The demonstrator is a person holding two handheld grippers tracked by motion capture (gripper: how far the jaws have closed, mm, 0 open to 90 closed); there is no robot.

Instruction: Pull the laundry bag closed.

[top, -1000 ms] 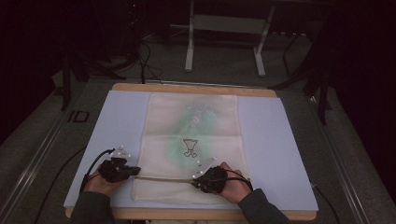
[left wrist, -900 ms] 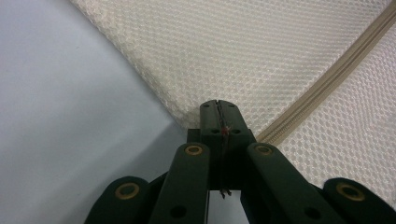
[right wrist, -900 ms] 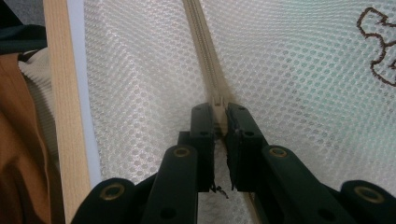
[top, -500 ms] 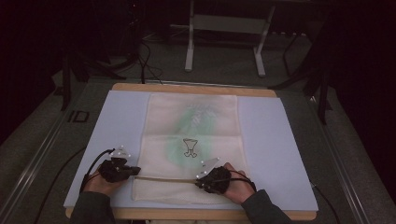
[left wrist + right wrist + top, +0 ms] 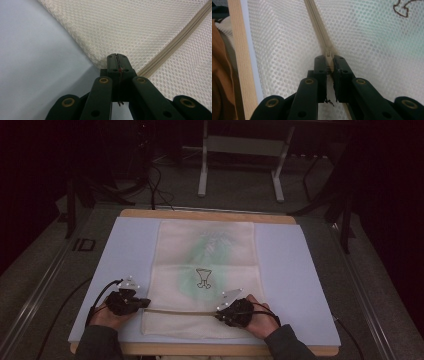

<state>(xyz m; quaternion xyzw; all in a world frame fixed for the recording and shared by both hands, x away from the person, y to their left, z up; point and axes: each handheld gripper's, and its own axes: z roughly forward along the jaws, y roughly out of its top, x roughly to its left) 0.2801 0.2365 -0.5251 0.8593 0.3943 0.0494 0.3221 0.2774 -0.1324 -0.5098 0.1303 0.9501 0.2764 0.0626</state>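
Dim room, metal stand legs behind. Wood-edged counter (image 5: 210, 213) topped with a pale blue mat (image 5: 295, 280). Cream mesh zip bag (image 5: 205, 270) lies flat mid-mat, something green inside.

Beige zipper (image 5: 182, 311) runs across near end; looks closed along the visible stretch, so opening seems barely begun, if that is the aim.

Left hand-held gripper (image 5: 117, 60) pressed together on the bag's corner by the zipper end. Right hand-held gripper (image 5: 329, 65) pinching the small slider (image 5: 328, 53).
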